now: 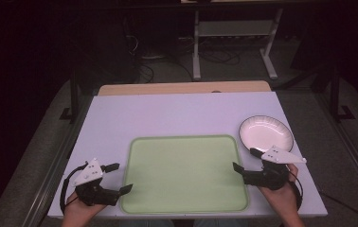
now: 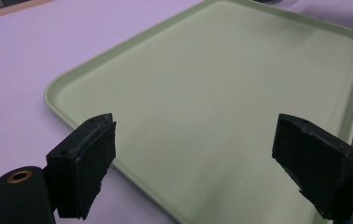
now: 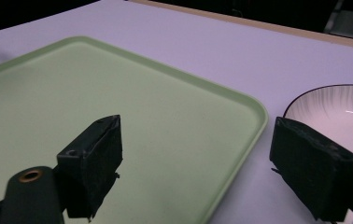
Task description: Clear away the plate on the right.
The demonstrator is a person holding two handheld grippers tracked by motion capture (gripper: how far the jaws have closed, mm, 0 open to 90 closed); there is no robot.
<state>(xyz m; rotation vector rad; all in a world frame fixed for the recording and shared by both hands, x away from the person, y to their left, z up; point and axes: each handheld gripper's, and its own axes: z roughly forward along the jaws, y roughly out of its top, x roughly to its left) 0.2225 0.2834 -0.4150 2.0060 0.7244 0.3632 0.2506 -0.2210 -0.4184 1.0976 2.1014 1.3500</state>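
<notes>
High view: right gripper [image 1: 244,159] jaws apart, empty; white ribbed ceramic bowl [image 1: 266,134] just beyond it, beside flat green plastic tray [image 1: 184,208]. Left gripper [image 1: 119,177] apart too. Risk: glossy rim slipping from pads, bowl knocking tray edge or sliding off bench [image 1: 167,113].

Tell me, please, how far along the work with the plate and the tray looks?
Nothing looks done: the green tray is bare and the white plate sits beside it on the table. The right gripper hovers open near the plate; the left gripper is open too. Gripping and moving remain.
</notes>
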